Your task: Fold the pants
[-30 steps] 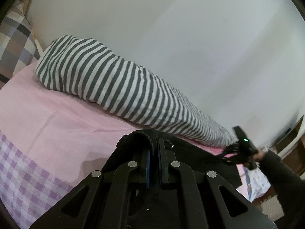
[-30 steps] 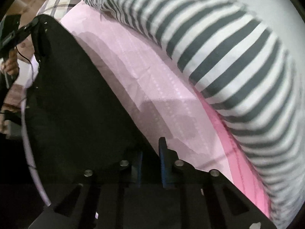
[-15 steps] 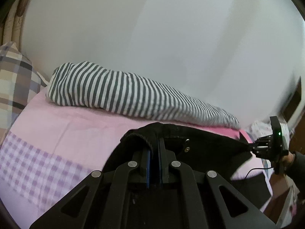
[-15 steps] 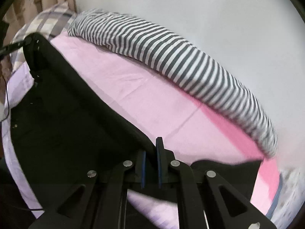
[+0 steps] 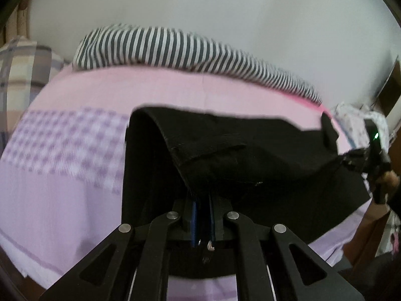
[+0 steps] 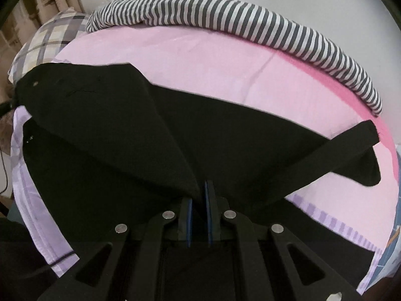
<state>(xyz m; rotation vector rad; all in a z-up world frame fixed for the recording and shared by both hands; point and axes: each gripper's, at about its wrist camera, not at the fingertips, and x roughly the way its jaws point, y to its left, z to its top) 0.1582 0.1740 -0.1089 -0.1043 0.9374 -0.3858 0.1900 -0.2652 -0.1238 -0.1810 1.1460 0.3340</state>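
Nearest in the left wrist view, the left gripper (image 5: pixel 203 219) has its blue pads nearly together w/ black cloth pinched between them, i.e. clamped on the waistband end of the black pants (image 5: pixel 225 155). In the right wrist view the right gripper (image 6: pixel 198 213) sits narrow too, w/ a fold of the pants (image 6: pixel 130 135) bunched at its tips; it looks like a grip, tho the cloth hides the contact. The pants hang stretched between both tools, partly lifted over the near side of the bed sheet (image 5: pixel 75 180), one leg (image 6: pixel 333 155) trailing to the right. Judgement: the step in hand is laying the garment flat before a fold. To do it well, keep both grips level and taut, lower the far edge first so no air pocket or crease forms, and straighten the skewed leg so seams line up. Farther off, the pink sheet runs back to a striped bolster (image 6: pixel 250 17) along the far wall, w/ a plaid pillow (image 6: pixel 47 37) at far left. No brand, label or writing is readable anywhere.
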